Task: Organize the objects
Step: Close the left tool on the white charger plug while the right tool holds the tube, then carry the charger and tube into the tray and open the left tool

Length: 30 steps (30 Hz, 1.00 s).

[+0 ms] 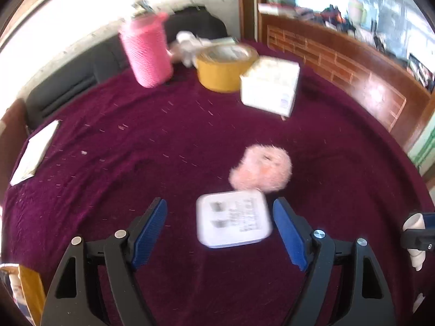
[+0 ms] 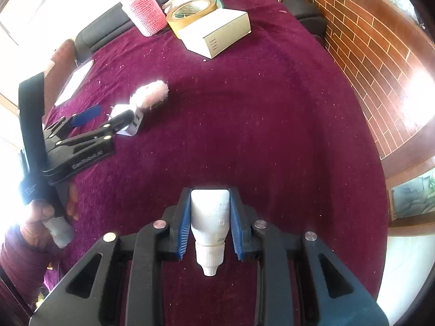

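Note:
My left gripper (image 1: 218,210) is open over the maroon cloth, with a white plug adapter (image 1: 233,218) lying between its fingers, nearer the right one. A pink fluffy ball (image 1: 262,171) sits just beyond the adapter. My right gripper (image 2: 208,203) is shut on a white tube (image 2: 209,220), its cap pointing back at the camera. In the right wrist view, the left gripper (image 2: 108,121) is at the left, with the adapter (image 2: 133,127) and the ball (image 2: 152,93) by its tips. The right gripper with the tube (image 1: 414,236) shows at the right edge of the left wrist view.
At the far end stand a pink knit-covered bottle (image 1: 148,51), a yellow tape roll (image 1: 224,66) and a white box (image 1: 269,85); they also show in the right wrist view: bottle (image 2: 145,13), tape (image 2: 190,13), box (image 2: 217,34). A white card (image 1: 35,153) lies at the left edge.

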Each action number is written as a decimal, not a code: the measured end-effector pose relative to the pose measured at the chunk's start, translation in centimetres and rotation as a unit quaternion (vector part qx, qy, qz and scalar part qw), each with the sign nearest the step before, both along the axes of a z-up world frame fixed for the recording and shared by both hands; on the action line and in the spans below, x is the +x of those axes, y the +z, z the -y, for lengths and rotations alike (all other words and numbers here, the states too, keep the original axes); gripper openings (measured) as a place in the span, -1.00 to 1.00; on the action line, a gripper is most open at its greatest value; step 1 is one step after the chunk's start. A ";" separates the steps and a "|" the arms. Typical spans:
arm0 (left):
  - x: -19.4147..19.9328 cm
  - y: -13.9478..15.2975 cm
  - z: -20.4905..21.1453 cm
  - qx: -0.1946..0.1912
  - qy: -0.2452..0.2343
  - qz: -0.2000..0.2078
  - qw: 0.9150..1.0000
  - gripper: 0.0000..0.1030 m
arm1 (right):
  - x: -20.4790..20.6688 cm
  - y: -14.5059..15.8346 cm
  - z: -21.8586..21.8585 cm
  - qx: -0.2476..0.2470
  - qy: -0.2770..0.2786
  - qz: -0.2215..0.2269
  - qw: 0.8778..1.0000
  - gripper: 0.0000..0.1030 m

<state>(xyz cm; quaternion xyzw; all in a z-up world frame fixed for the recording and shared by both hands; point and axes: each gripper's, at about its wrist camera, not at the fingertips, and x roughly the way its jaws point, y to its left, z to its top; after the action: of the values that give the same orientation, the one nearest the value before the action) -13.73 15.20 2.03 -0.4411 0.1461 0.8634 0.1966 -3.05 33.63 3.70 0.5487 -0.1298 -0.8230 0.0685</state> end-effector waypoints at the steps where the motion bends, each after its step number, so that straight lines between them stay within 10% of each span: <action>1: -0.2 -0.5 -0.4 -0.004 -0.005 0.011 1.000 0.45 | 0.0 0.0 0.0 -0.001 0.001 0.000 1.000 -0.54; 4: 0.2 -1.1 -1.0 -0.019 -0.003 -0.001 1.000 0.35 | 0.1 -0.1 0.0 -0.005 0.000 0.000 1.000 -0.54; 6: 0.2 -1.0 -0.7 -0.014 0.003 0.008 1.000 -0.15 | 0.2 -0.1 0.1 -0.007 0.002 0.000 1.000 -0.54; 22: 9.5 7.7 14.0 0.109 0.100 0.031 0.988 -0.15 | 2.7 3.6 8.3 -0.021 0.073 -0.022 0.997 -0.54; 30: 14.9 10.4 28.1 0.074 0.210 -0.018 0.975 -0.15 | 5.0 6.4 19.9 -0.034 0.178 -0.046 0.982 -0.54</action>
<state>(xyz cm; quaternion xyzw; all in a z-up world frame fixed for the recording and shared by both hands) 1.21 -12.94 12.44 -0.4303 -0.0110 0.9017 0.0403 1.93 13.71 10.11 0.5215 -0.0550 -0.8175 0.2382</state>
